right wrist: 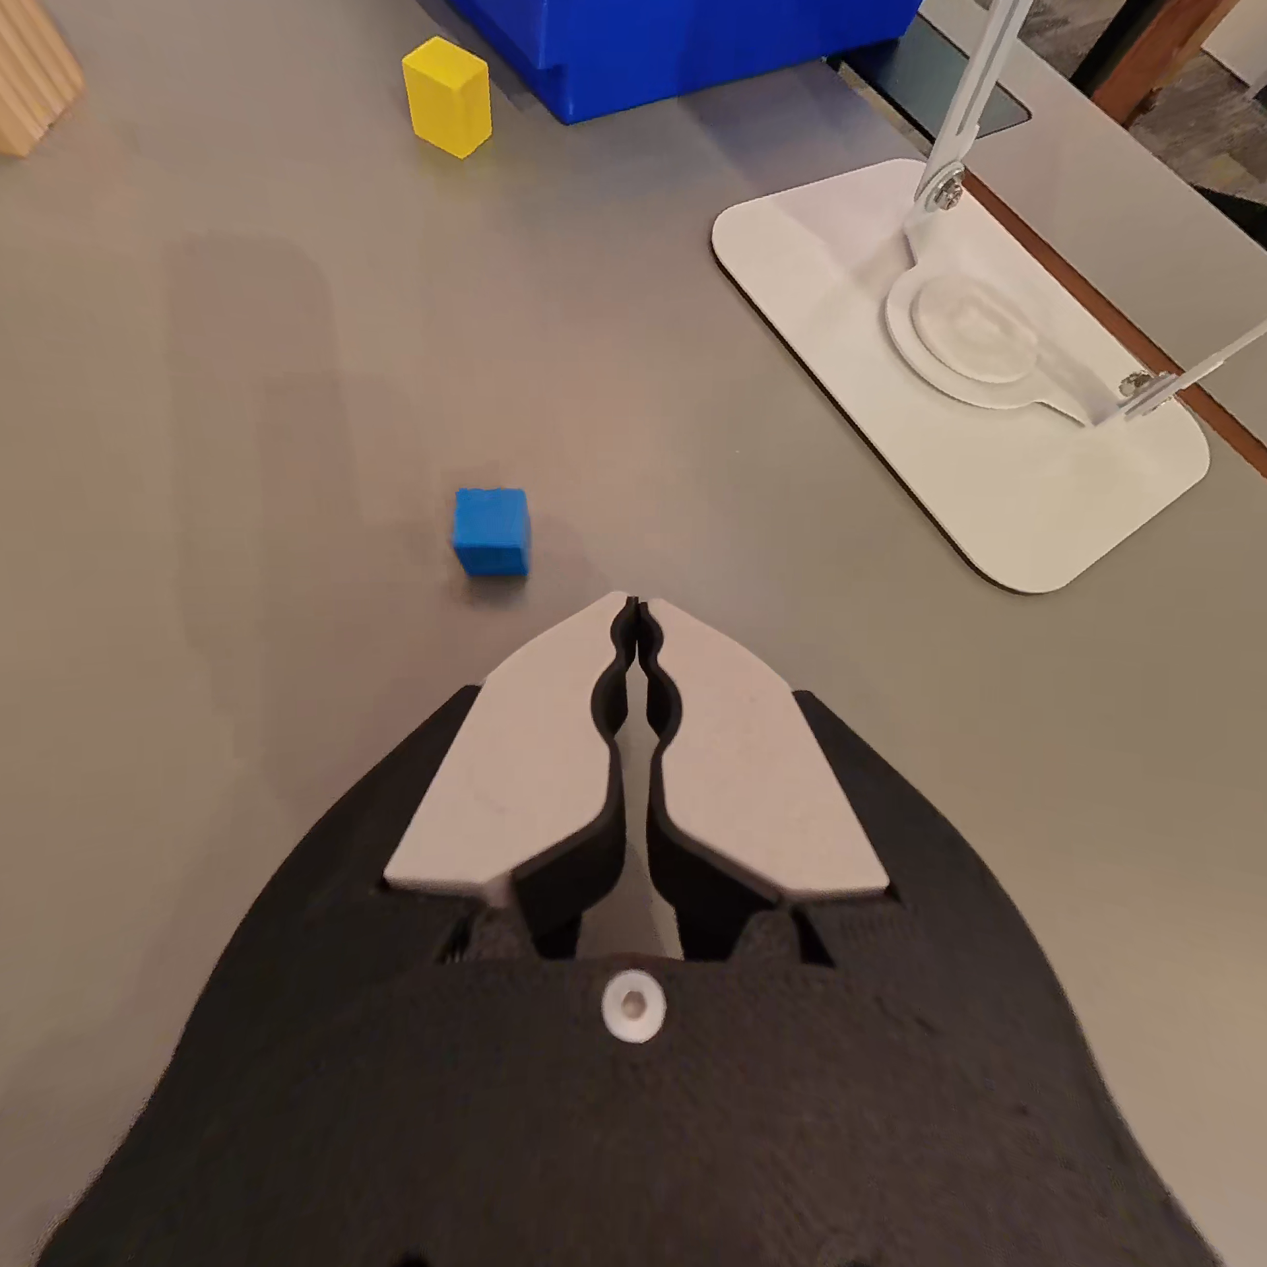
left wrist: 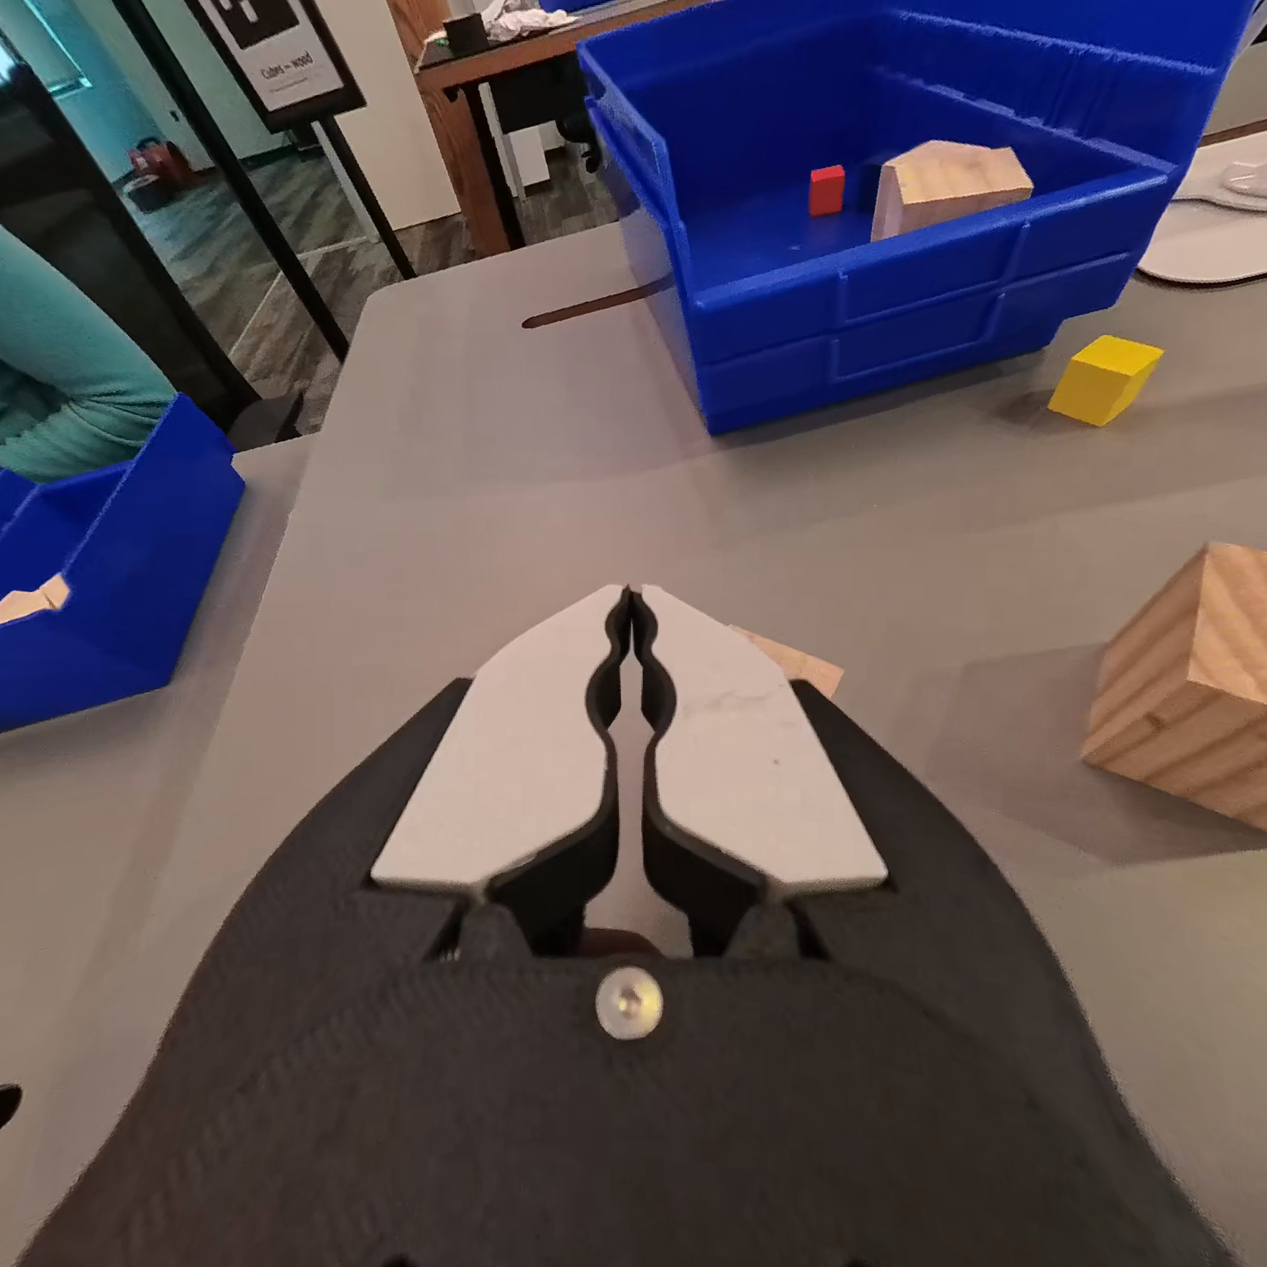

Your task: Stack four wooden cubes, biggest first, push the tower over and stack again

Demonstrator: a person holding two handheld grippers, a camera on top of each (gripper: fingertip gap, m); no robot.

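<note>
Our left gripper (left wrist: 628,595) and right gripper (right wrist: 633,605), both closed and empty, hover over the grey surface (left wrist: 480,493), wood-look room floor (left wrist: 226,260) upper left.

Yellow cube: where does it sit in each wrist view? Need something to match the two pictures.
Left wrist view: yellow cube at the right edge, upper part, on the grey table, just off the front right corner of the big blue bin.
Right wrist view: yellow cube near the top, left of centre, just left of the blue bin's corner.
Shared landmark: the big blue bin beside the cube; the large bare wooden cube also shows in both.
</note>
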